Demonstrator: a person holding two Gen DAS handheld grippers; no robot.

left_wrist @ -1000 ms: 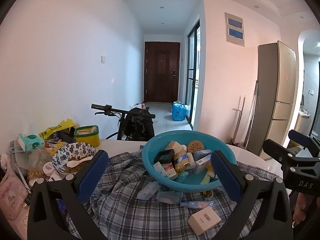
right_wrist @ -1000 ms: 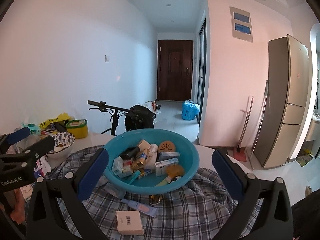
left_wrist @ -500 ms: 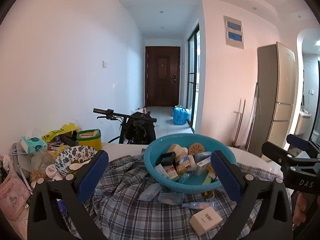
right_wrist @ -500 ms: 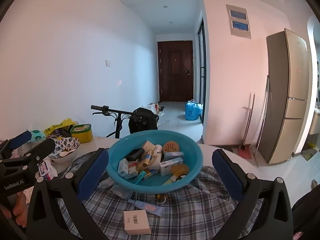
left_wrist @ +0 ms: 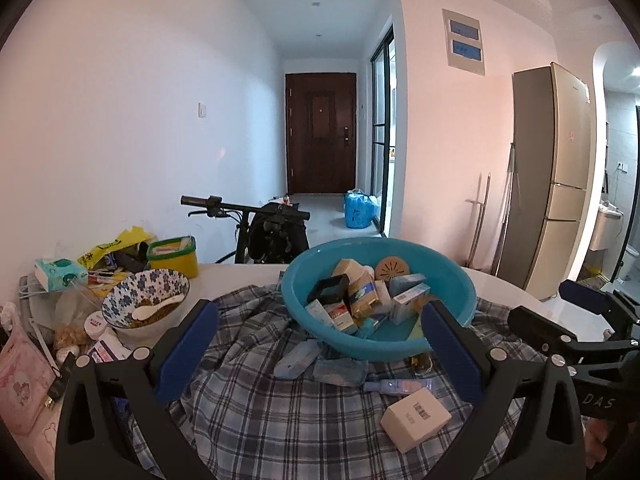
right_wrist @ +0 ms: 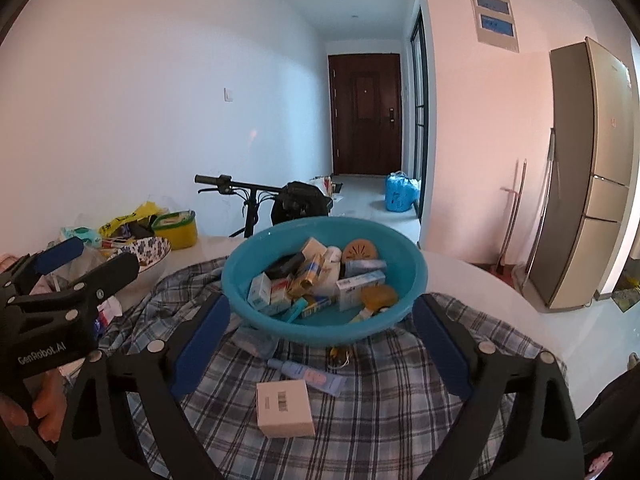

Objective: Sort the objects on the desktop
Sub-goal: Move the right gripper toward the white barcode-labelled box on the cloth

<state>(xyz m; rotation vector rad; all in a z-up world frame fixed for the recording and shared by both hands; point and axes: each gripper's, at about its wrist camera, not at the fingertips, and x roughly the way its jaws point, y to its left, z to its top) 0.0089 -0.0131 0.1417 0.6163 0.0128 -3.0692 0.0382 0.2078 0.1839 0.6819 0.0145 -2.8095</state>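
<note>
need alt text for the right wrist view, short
A teal basin full of small boxes and tubes sits on a plaid cloth, framed by the right claw, whose jaws are closing with nothing gripped. A white box and a tube lie in front; the left claw is at left.

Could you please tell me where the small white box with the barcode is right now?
The white box lies on the plaid cloth, low in the right wrist view, in front of the blue basin and beside the small tube.
</note>
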